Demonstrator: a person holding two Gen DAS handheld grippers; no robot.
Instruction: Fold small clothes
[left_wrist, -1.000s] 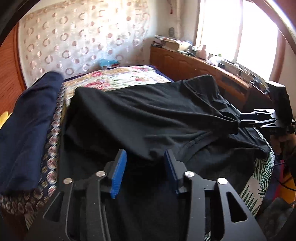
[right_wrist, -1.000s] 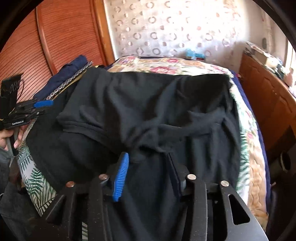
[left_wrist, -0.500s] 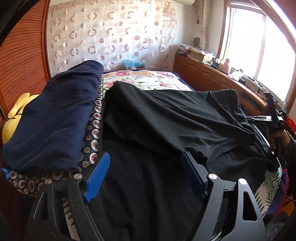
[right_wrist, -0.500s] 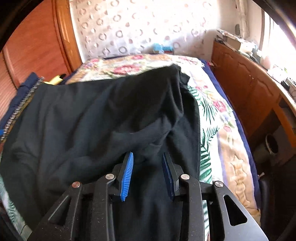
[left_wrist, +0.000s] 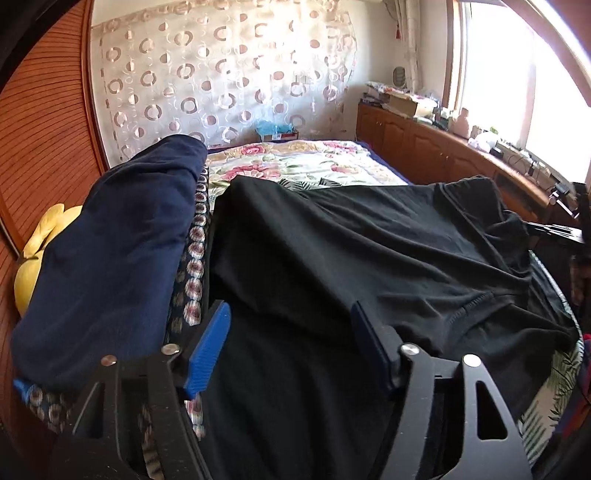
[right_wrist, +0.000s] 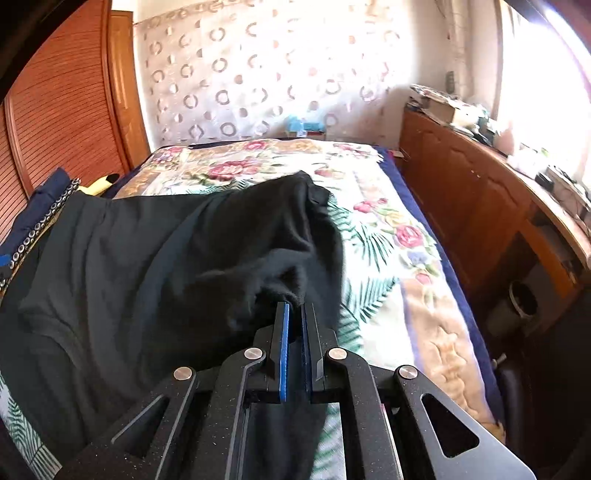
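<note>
A black T-shirt (left_wrist: 351, 251) lies spread and rumpled across the bed. My left gripper (left_wrist: 291, 332) hovers low over its near left part. Its jaws are apart and closing, with flat black cloth under and between the blue pads (left_wrist: 208, 347), which do not press on it. My right gripper (right_wrist: 294, 310) is shut on a bunched fold at the right edge of the T-shirt (right_wrist: 166, 266). The cloth sticks out past the pads and hangs down behind them. In the left wrist view the right gripper (left_wrist: 550, 229) shows dark at the far right edge.
A folded navy garment (left_wrist: 110, 258) lies on a patterned cloth (left_wrist: 194, 258) left of the shirt, with a yellow soft toy (left_wrist: 35, 258) beside it. The floral bedspread (right_wrist: 388, 236) is bare to the right. A wooden cabinet (right_wrist: 472, 206) runs along the bed's right side.
The right gripper's jaws have shut on the shirt's edge, and it has shifted toward the shirt's right side. The left gripper's jaws widened, then narrowed a little, and it swung left toward the navy garment.
</note>
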